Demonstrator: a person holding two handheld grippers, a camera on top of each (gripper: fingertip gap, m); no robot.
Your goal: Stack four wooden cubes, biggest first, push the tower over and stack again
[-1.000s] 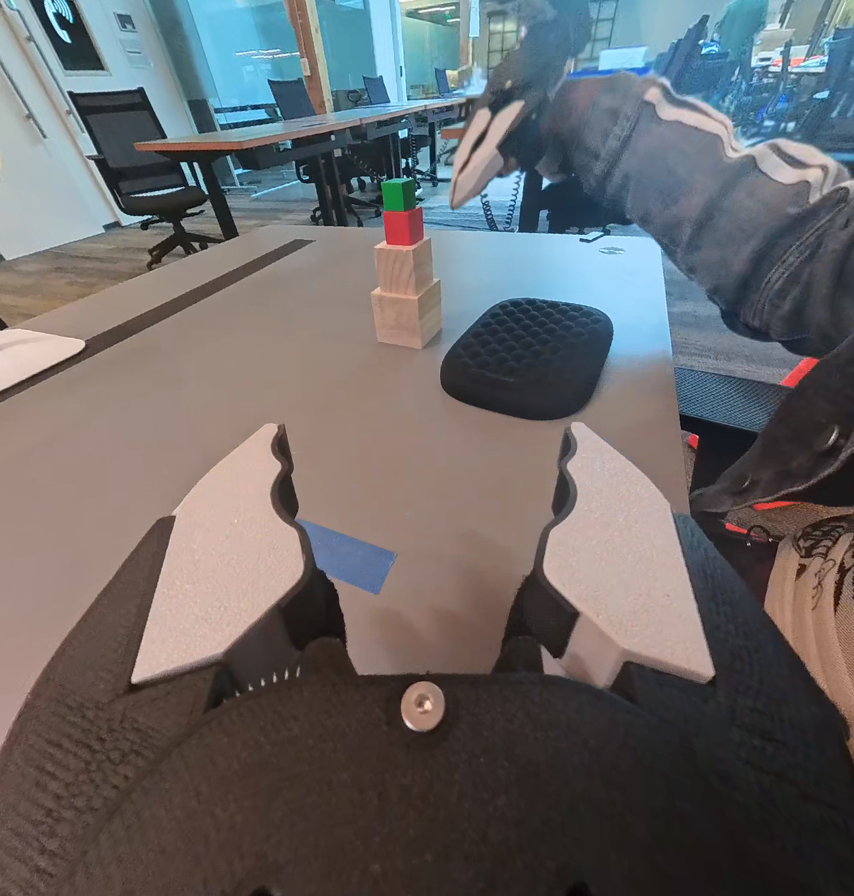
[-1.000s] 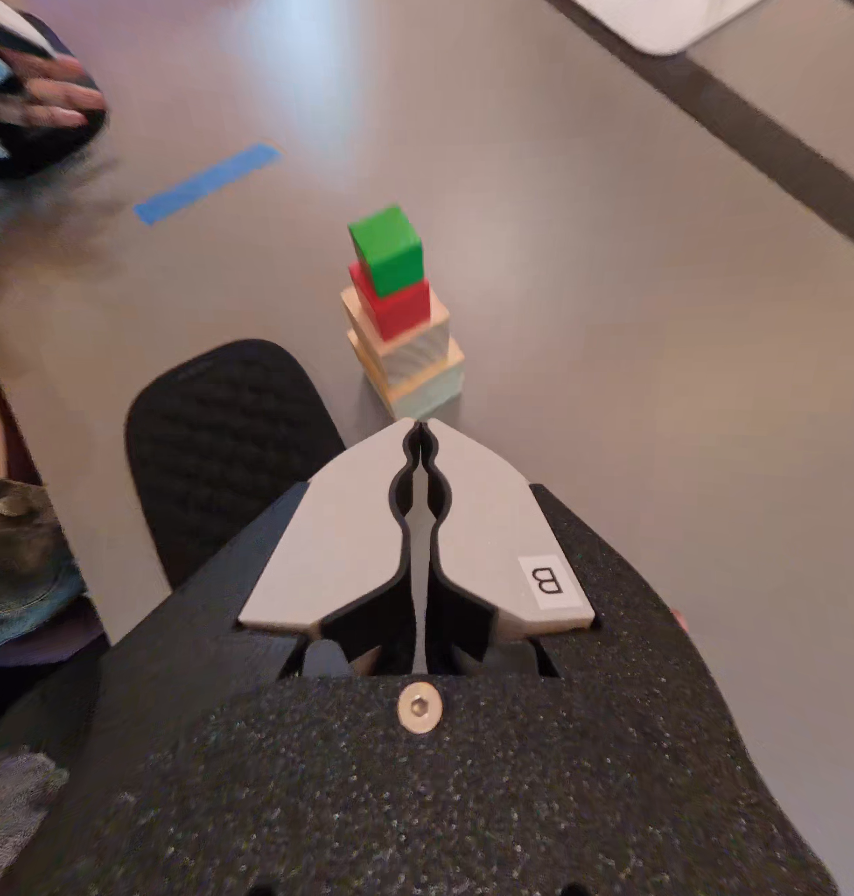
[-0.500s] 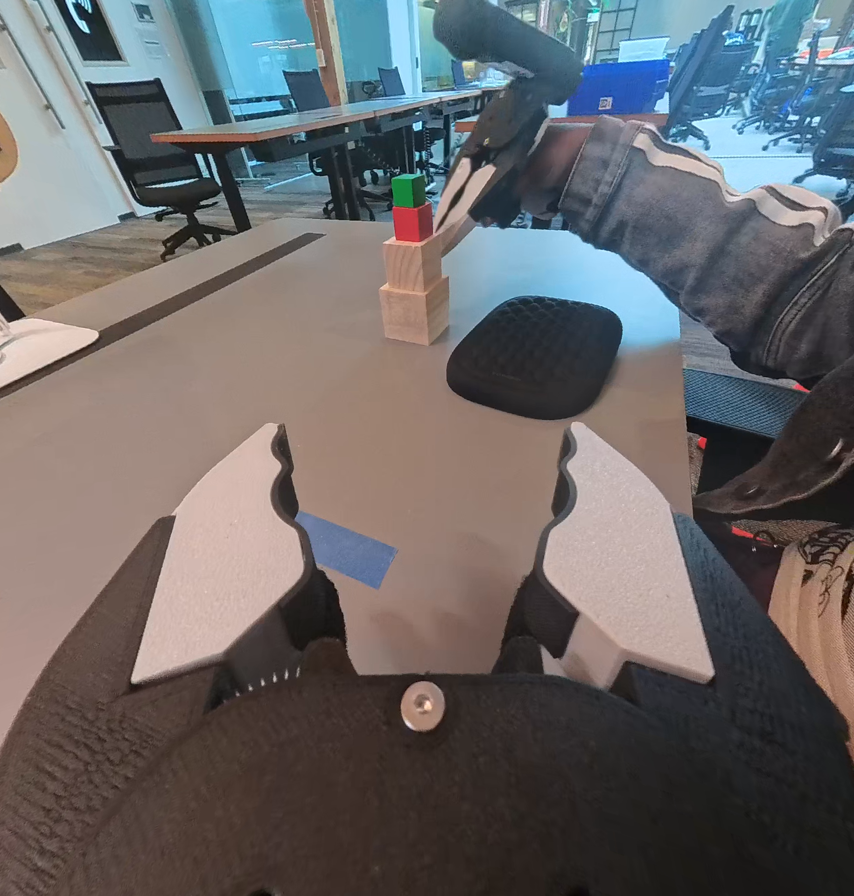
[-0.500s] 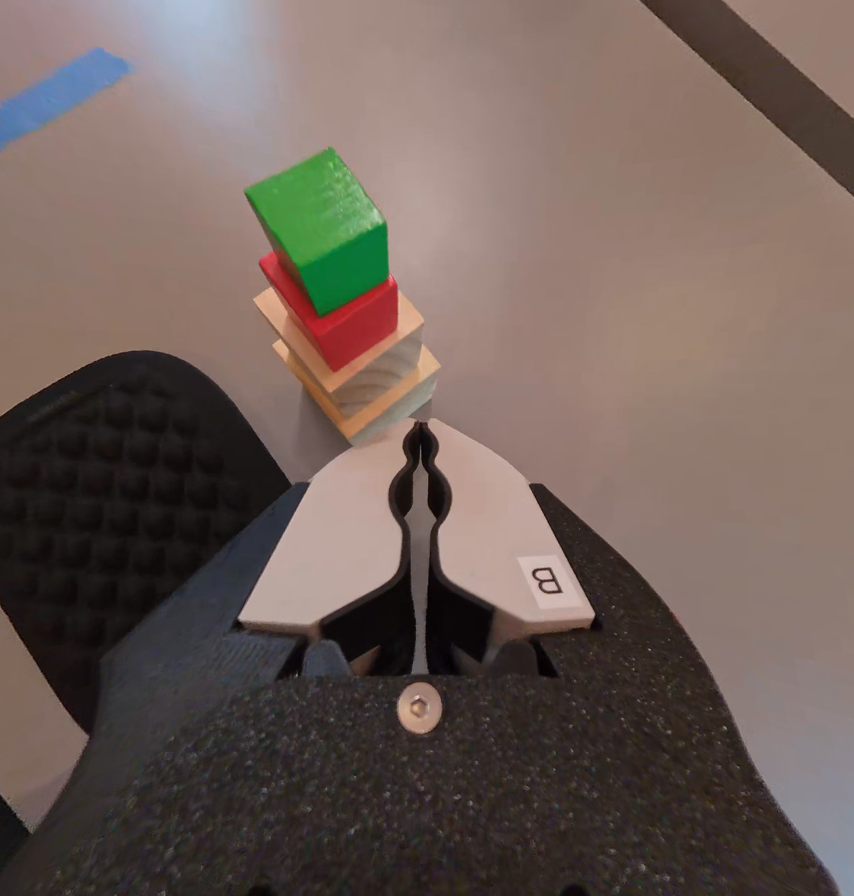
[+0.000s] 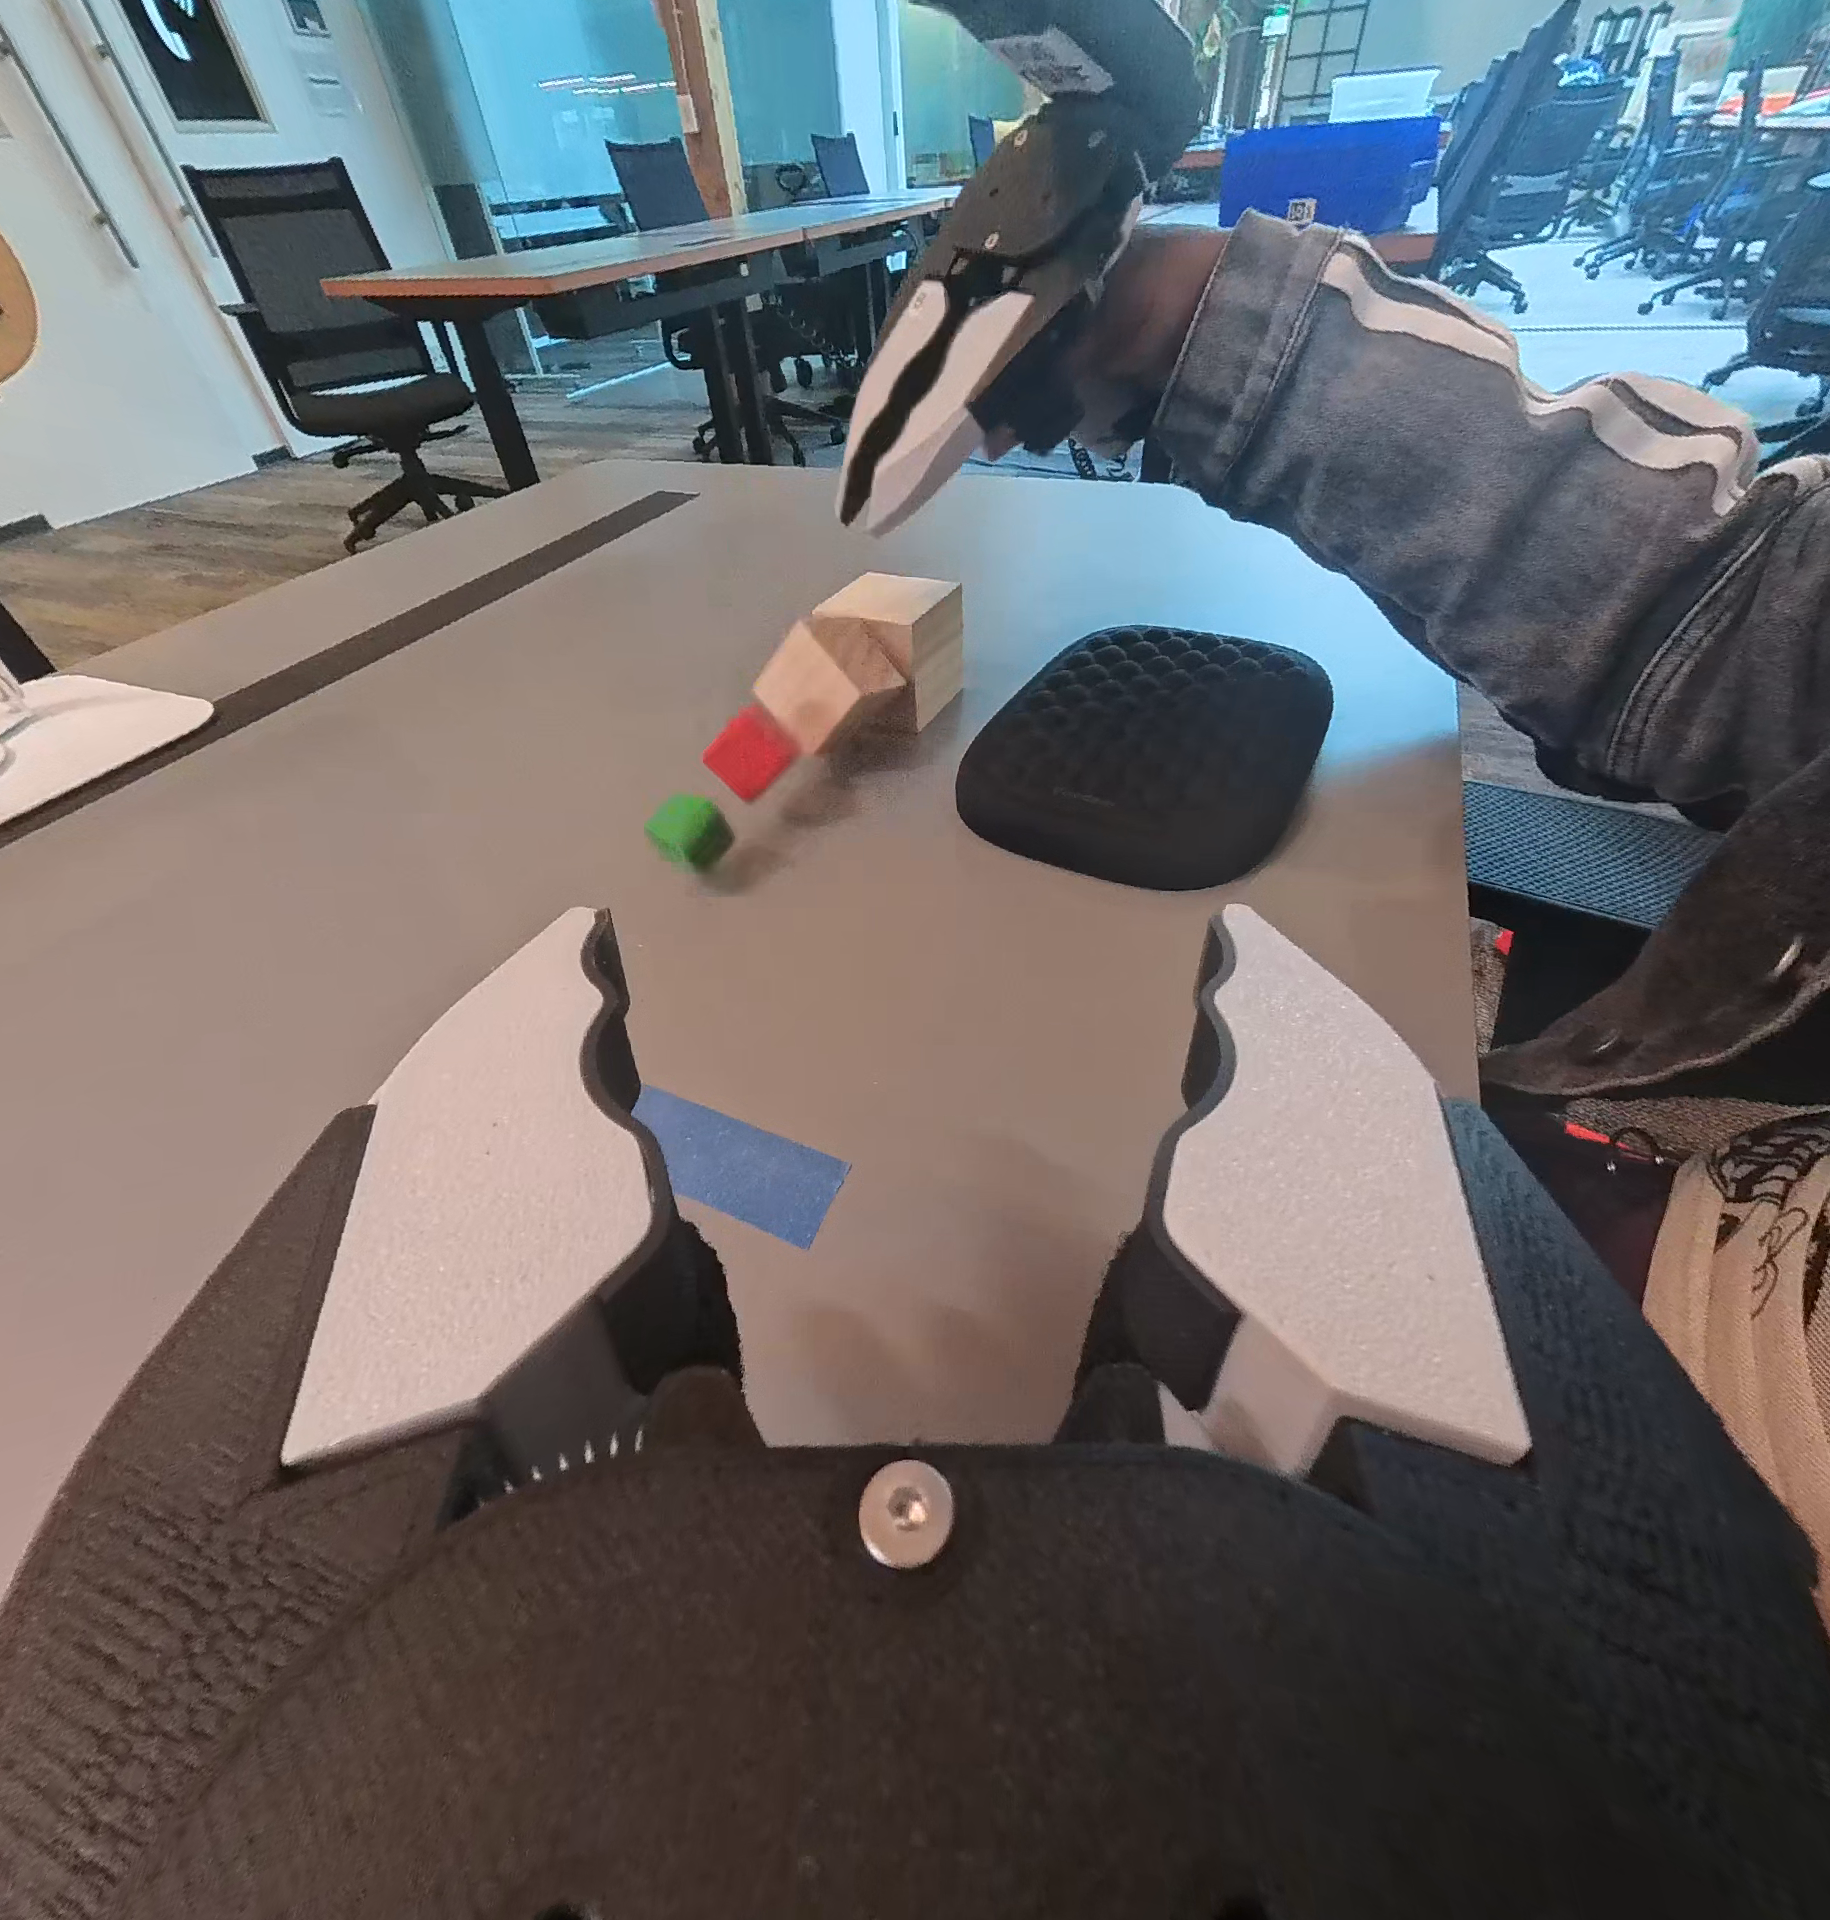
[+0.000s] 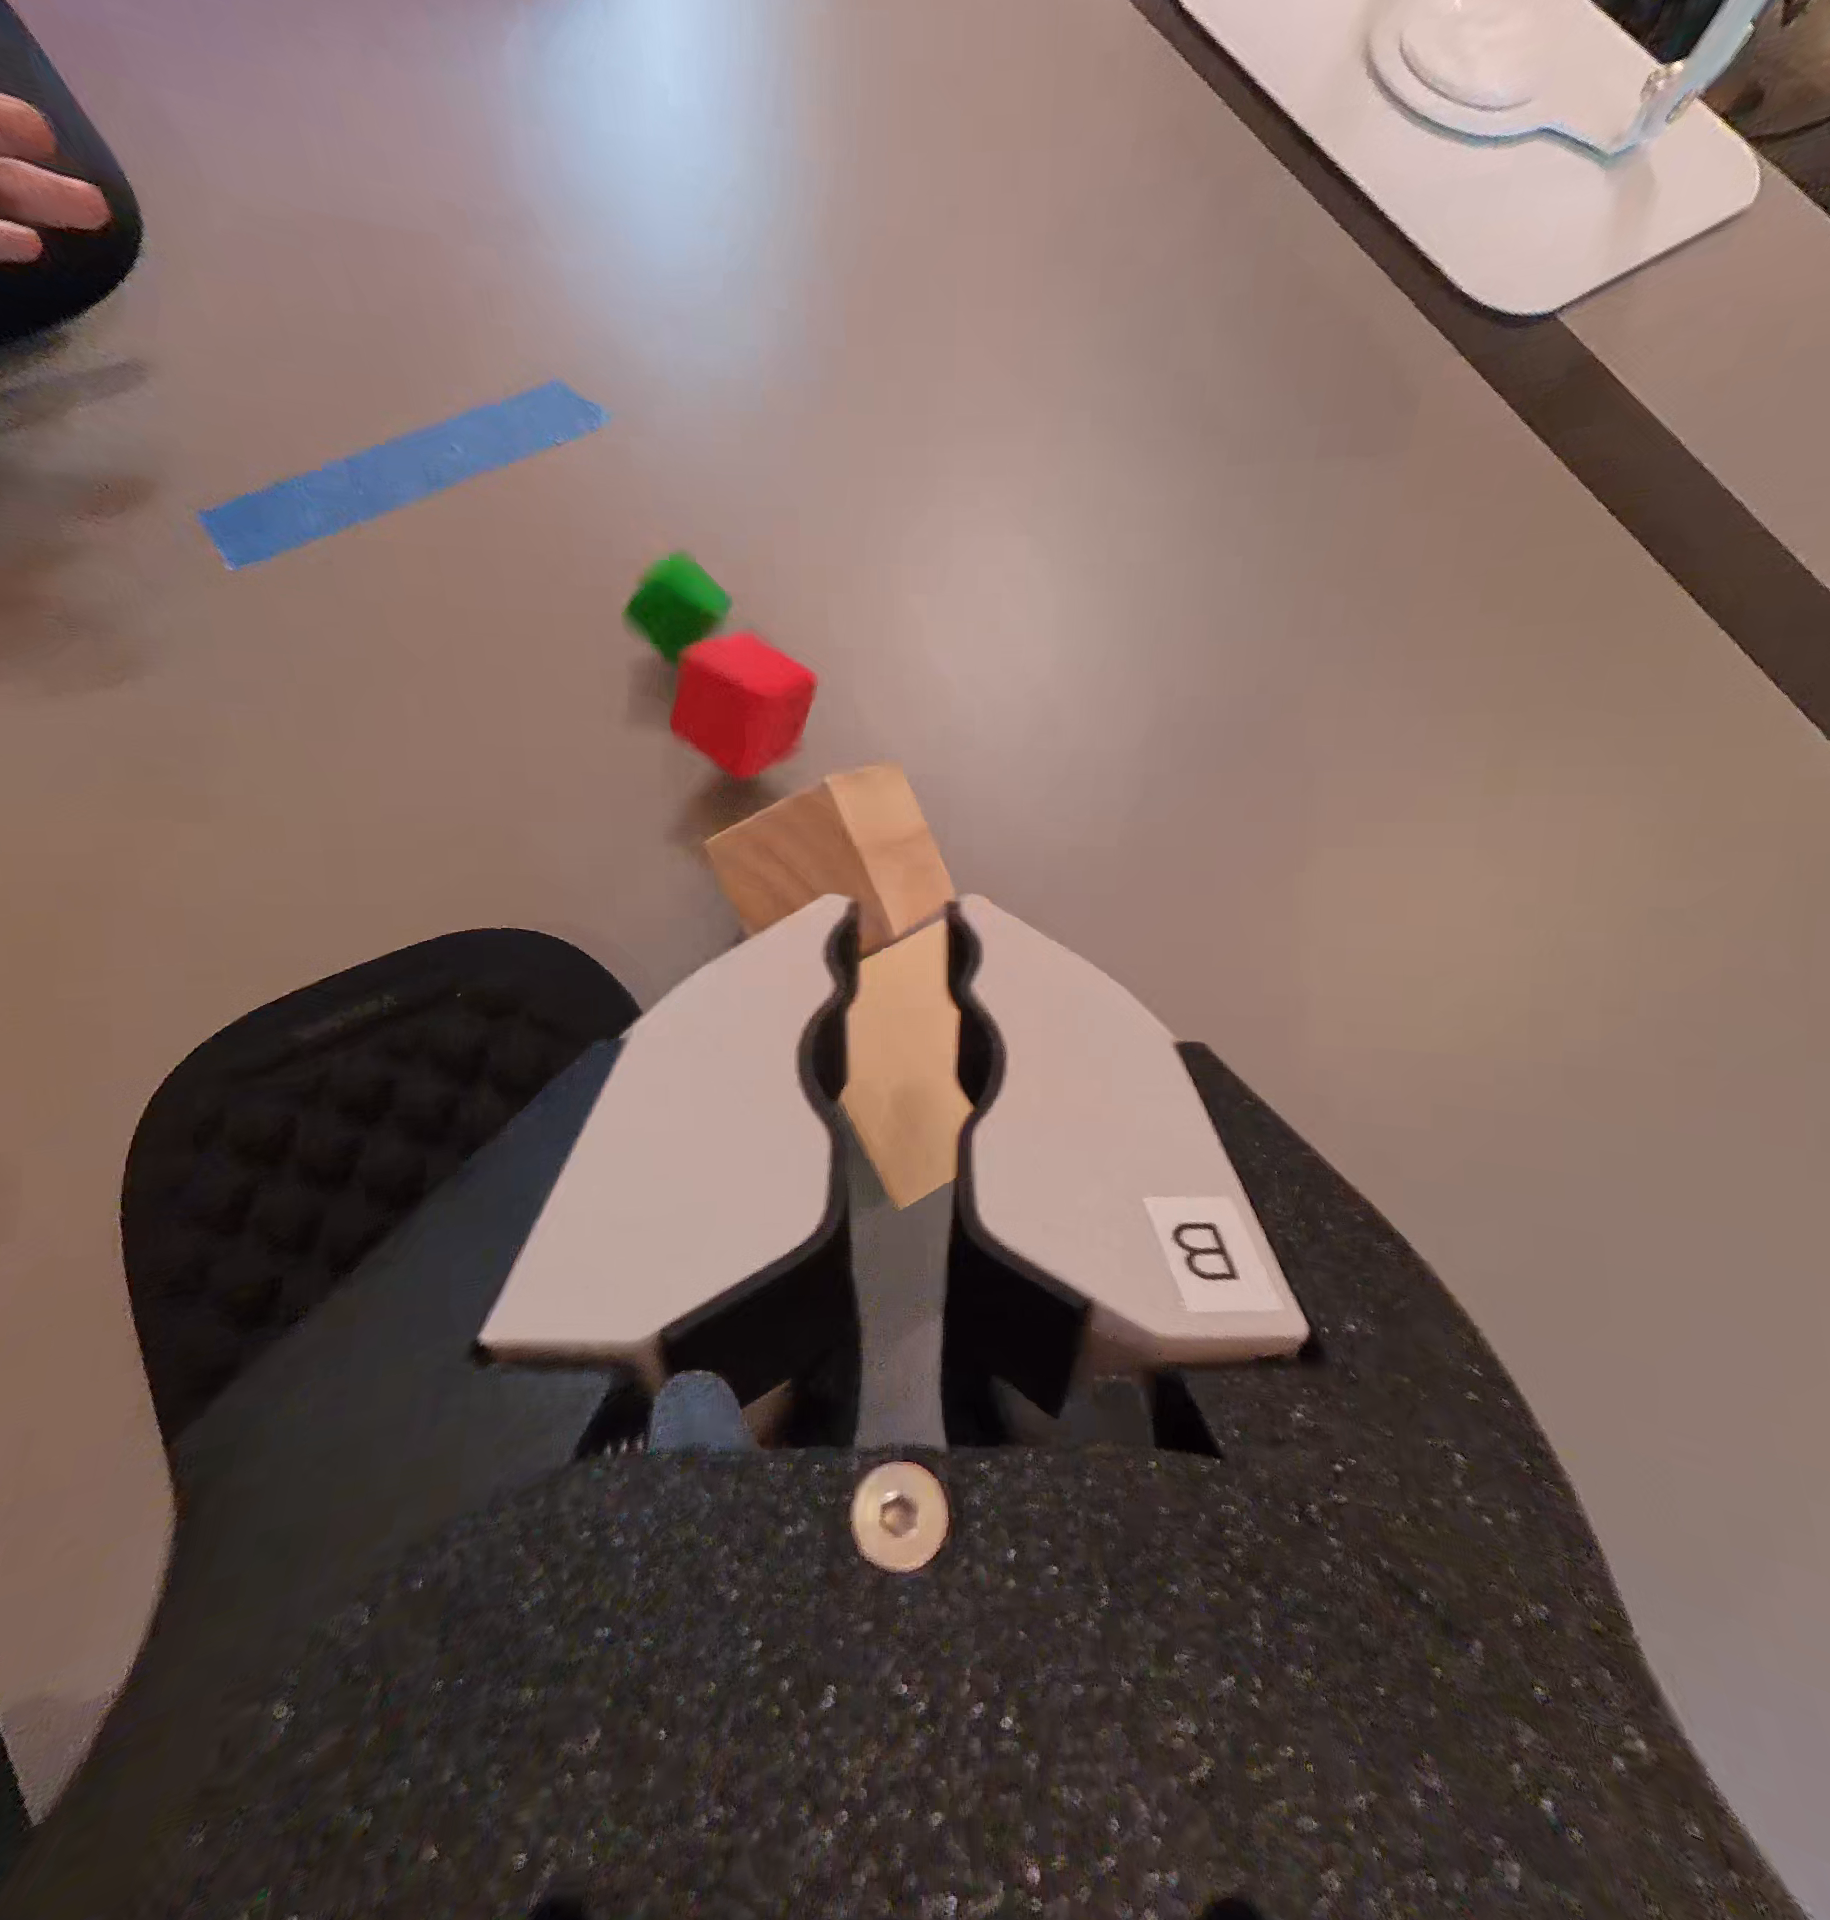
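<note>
Cubes lie toppled mid-surface (image 5: 267, 935), well clear of its edges, under my slightly parted, empty right hand-held gripper (image 5: 869, 514); my left hand-held gripper (image 5: 911, 935) gapes wide.

A black textured pad (image 5: 1150, 764) is lying on the grey table (image 5: 267, 831), near its right edge. A strip of blue tape (image 6: 402, 473) is sticking flat to the tabletop. A white stand base (image 6: 1493, 156) is sitting beyond a dark seam (image 5: 371, 634). Office chairs (image 5: 319, 343) are standing behind.
</note>
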